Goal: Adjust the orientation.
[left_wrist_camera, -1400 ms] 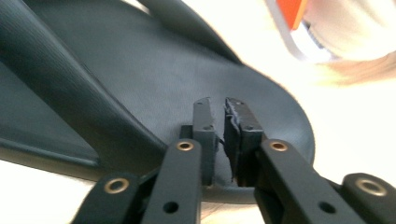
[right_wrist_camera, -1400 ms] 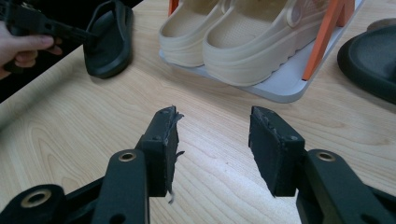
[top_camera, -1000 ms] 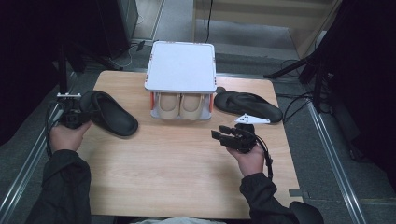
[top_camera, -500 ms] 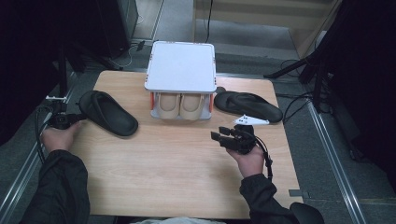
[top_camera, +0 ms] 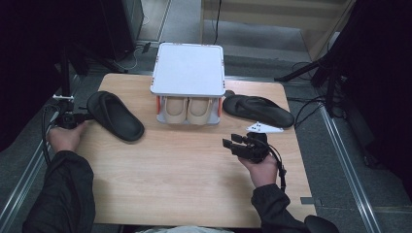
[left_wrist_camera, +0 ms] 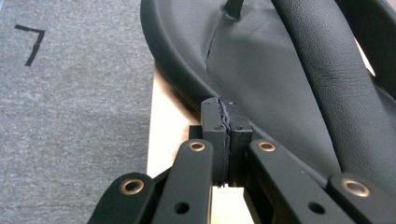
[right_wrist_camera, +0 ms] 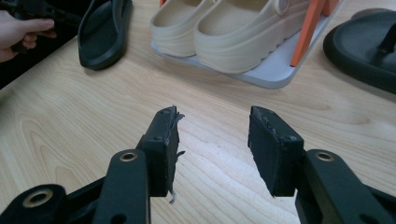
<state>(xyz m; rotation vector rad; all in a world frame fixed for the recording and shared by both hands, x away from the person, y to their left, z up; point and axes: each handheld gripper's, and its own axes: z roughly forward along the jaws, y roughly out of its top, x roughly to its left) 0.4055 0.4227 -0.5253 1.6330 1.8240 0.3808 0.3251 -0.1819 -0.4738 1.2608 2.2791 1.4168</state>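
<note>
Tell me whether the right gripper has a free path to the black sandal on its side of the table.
Probably yes: the right gripper stands open, with only bare table between it and the black sandal.

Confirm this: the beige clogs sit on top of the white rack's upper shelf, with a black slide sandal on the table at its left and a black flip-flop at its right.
Wrong in one respect: in the high view the pair of beige clogs sits under the white rack's upper shelf, on its lower level; the top is bare. The black slide sandal at left and black flip-flop at right are as stated.

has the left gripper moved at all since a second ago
Yes. In the high view the left gripper has slid toward the person along the table's left edge, away from the shoe rack, its jaws shut at the black slipper's rim.
</note>
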